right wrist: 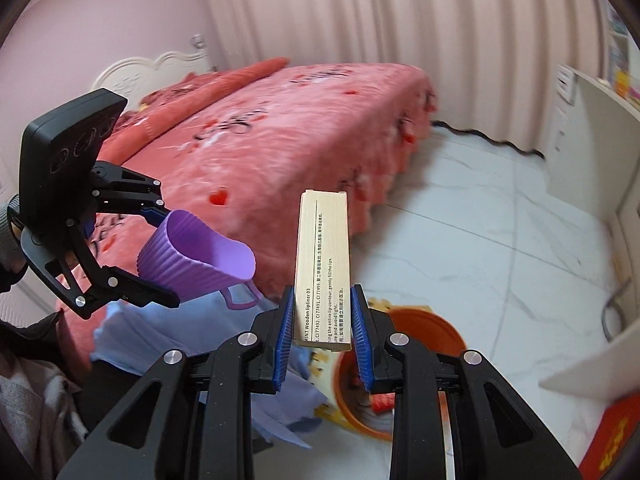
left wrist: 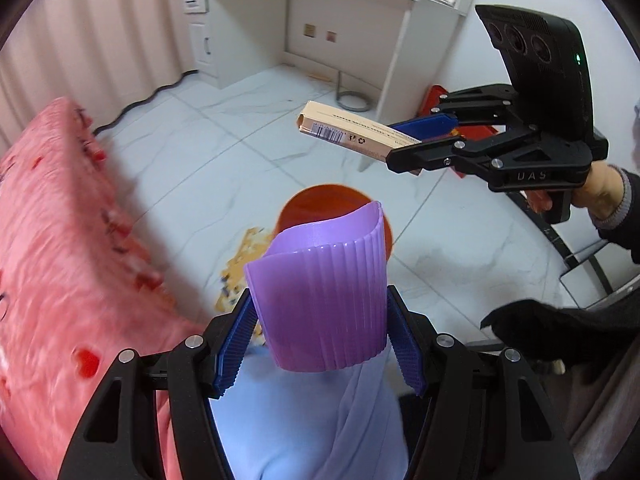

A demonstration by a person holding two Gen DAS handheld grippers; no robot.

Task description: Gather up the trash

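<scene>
Left wrist view: the left gripper (left wrist: 320, 344) is clamped on a purple ribbed cup (left wrist: 320, 300), one blue pad on each side of it; the cup's mouth points away from the camera, its rim squashed into a curve; past the cup sits an orange bucket (left wrist: 320, 200) on the white tiled floor (left wrist: 224, 168), mostly hidden by the cup; a pale blue cloth (left wrist: 312, 420) lies under the jaws; a pink bedspread (left wrist: 68, 248) fills the left side (blurred); a yellowish printed sheet (left wrist: 244, 264) lies on the floor between bed and bucket. The right gripper (left wrist: 416, 140) enters from the right, gripped by a hand (left wrist: 592, 188), and holds a long tan box (left wrist: 352, 136) with a barcode, above the floor and beyond the bucket; a white desk (left wrist: 320, 20) stands behind.

Right wrist view: the right gripper (right wrist: 322, 320) is clenched on the tan box (right wrist: 324, 256), which stands up between the pads, its printed face toward the camera; the orange bucket (right wrist: 448, 328) sits below and right of the jaws, something red inside; the left gripper (right wrist: 160, 256) at left grasps the purple cup (right wrist: 196, 256), tilted, mouth toward the right; the bed (right wrist: 280, 136) lies behind, the pale blue cloth (right wrist: 120, 332) below the cup.
</scene>
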